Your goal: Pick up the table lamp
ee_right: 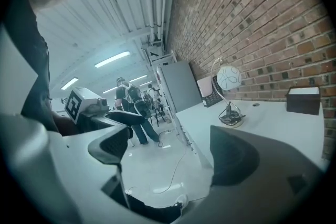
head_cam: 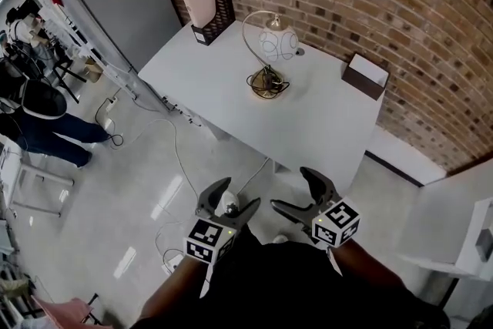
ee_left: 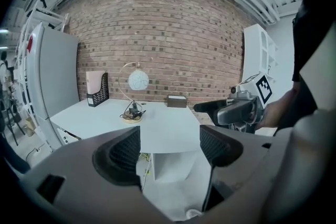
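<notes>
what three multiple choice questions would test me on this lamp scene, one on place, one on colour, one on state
1. Where does the table lamp stand? A on the floor; B on the white table; C on a chair.
2. What colour is its round shade? A white; B red; C black.
3. How are the left gripper and right gripper? A shut on the lamp; B shut on a cup; C open and empty.
B: it sits on the tabletop. A: the shade looks white in every view. C: both pairs of jaws stand apart with nothing between.
</notes>
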Action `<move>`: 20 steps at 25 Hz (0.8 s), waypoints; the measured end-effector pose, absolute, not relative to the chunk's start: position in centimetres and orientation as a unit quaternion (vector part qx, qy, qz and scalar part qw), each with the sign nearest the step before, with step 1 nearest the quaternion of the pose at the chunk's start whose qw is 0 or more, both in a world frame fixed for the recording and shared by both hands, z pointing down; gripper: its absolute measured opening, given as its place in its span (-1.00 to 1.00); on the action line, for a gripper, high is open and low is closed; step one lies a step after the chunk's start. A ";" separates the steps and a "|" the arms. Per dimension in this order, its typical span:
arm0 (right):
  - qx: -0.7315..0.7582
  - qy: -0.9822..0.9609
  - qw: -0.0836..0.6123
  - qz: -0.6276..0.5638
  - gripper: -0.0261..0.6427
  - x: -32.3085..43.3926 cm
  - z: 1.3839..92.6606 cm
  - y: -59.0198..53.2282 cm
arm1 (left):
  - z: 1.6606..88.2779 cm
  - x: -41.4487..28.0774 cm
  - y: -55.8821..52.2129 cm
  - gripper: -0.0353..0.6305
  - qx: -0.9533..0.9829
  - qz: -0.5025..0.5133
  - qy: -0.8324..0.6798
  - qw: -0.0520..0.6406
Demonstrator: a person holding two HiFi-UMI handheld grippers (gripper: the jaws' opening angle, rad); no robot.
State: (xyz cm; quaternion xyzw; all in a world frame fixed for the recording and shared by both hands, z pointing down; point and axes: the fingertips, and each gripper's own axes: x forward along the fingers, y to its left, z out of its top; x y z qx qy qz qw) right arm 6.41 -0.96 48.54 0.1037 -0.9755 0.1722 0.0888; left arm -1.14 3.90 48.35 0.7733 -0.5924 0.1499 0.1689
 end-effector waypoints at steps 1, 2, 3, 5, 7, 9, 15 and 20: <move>0.108 -0.975 0.090 0.172 0.56 6.0 48.7 -1.4 | 48.4 -1.6 3.3 0.17 0.776 0.149 -0.589 0.168; 0.113 -0.974 0.091 0.172 0.56 5.5 48.9 -1.9 | 48.5 -2.1 2.7 0.17 0.779 0.147 -0.585 0.168; 0.118 -0.974 0.093 0.172 0.56 5.0 48.9 -2.4 | 48.5 -2.7 2.1 0.17 0.782 0.146 -0.582 0.168; 0.127 -0.973 0.098 0.169 0.56 3.8 48.9 -3.5 | 48.4 -4.3 0.7 0.17 0.788 0.141 -0.576 0.165; 0.137 -0.972 0.102 0.165 0.56 2.1 48.7 -4.9 | 48.0 -6.3 -1.1 0.17 0.793 0.136 -0.572 0.160; 0.148 -0.970 0.103 0.163 0.56 0.2 48.4 -6.3 | 47.5 -8.5 -2.9 0.17 0.798 0.130 -0.568 0.155; 0.185 -0.964 0.112 0.152 0.55 -6.1 47.7 -10.2 | 47.1 -15.0 -7.1 0.17 0.818 0.123 -0.541 0.148; 0.226 -0.953 0.119 0.164 0.55 -10.4 48.2 -12.8 | 47.5 -20.3 -9.8 0.17 0.833 0.131 -0.515 0.154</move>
